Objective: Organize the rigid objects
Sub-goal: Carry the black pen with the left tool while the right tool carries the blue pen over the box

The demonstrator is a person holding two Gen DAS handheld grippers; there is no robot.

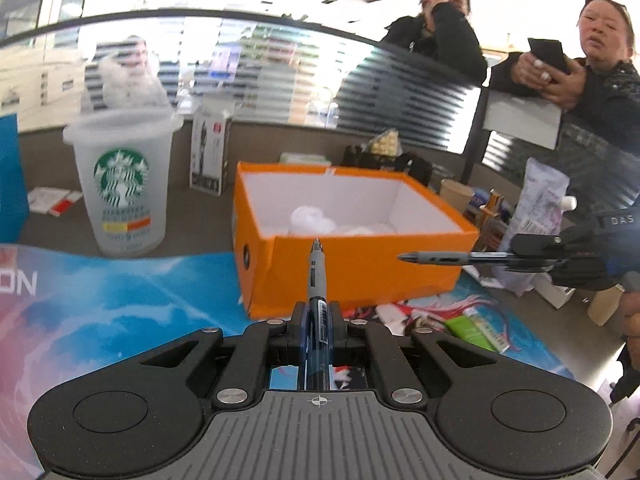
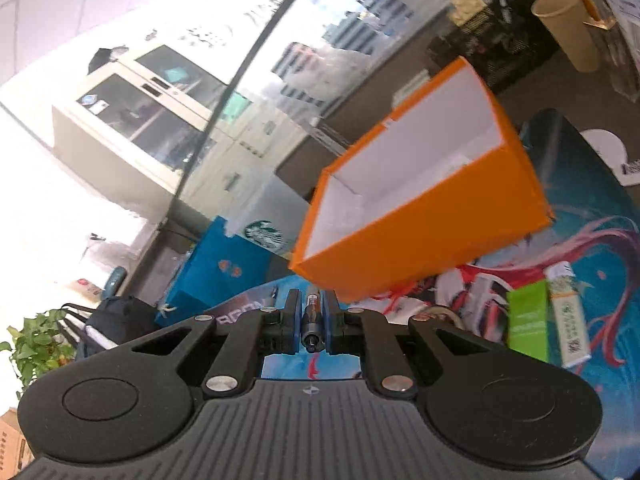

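Note:
My left gripper (image 1: 317,314) is shut on a blue pen (image 1: 318,280) with a grey grip, its tip pointing at the near wall of an open orange box (image 1: 352,276). White soft stuff lies inside the box. My right gripper (image 1: 536,256) shows at the right of the left wrist view, shut on a second pen (image 1: 444,258) held level, tip toward the box. In the right wrist view that gripper (image 2: 312,312) is shut on the pen (image 2: 311,312), end-on, and the orange box (image 2: 424,240) lies just ahead, tilted in view.
A frosted Starbucks cup (image 1: 122,184) stands left of the box. A green packet (image 2: 528,320) and a white tube box (image 2: 570,320) lie on the printed desk mat (image 1: 100,304). A blue box (image 2: 216,272), a paper cup (image 2: 568,28) and clutter stand behind. Two people lean on the partition.

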